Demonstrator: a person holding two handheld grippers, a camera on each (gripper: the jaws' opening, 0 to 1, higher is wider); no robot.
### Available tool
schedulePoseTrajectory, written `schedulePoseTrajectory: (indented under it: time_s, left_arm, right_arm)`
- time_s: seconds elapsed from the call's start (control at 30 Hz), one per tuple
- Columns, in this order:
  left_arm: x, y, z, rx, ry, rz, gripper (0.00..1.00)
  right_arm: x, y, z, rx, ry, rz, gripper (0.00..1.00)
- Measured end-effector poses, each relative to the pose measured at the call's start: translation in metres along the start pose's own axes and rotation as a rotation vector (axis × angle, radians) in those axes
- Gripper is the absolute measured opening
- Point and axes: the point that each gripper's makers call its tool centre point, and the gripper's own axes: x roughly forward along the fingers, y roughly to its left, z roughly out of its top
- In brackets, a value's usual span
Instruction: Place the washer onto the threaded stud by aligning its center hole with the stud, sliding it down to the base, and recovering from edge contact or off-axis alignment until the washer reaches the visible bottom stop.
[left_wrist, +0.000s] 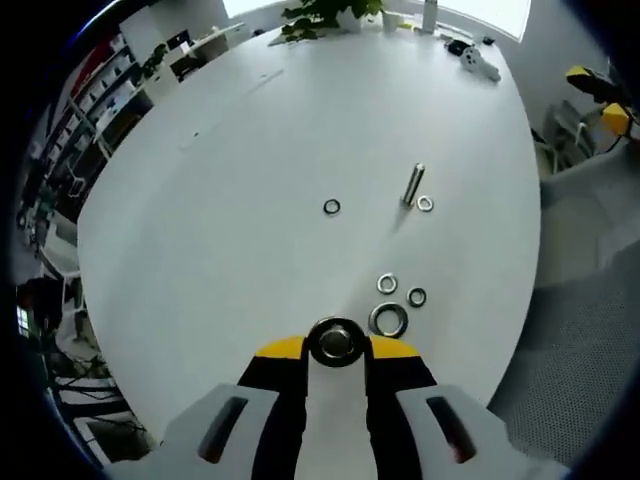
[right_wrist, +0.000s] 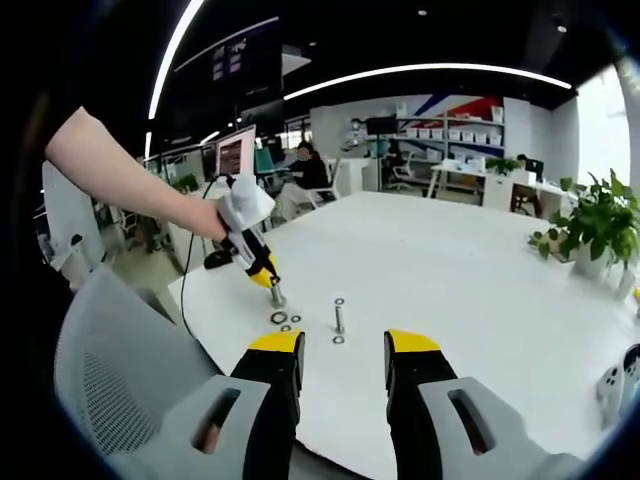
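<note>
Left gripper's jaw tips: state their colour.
Yellow tips on black jaws, closed on a silver washer; clearest in the left gripper view, left gripper.

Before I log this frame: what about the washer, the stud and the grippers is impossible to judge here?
- Stud base, left gripper view: too small to see a bottom stop or threads.
- Held washer, left gripper view: the left gripper jaw tips cover its edges, so grip depth is unclear.
- Same washer, right gripper view: tiny, hole orientation unreadable.
- Right gripper: open, lower body cut off by the view's edge.

6 washers (left_wrist: 388, 320), 1 threaded stud (left_wrist: 413, 185)
</note>
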Motion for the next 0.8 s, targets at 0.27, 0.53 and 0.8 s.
schedulePoseTrajectory:
  time_s: [0.27, 0.53, 0.8]
  left_arm:
    - [0.021, -0.003, -0.008, 0.001, 0.032, -0.018, 0.19]
    - [0.035, -0.003, -0.013, -0.020, 0.049, -0.033, 0.19]
    - [0.037, -0.004, -0.014, -0.026, 0.052, -0.039, 0.20]
  right_arm:
    - [0.000, -0.002, -0.002, 0.002, 0.010, -0.006, 0.34]
    - [0.000, -0.003, -0.003, 0.001, 0.018, -0.013, 0.34]
    - [0.000, -0.004, -0.004, 0.003, 0.020, -0.015, 0.34]
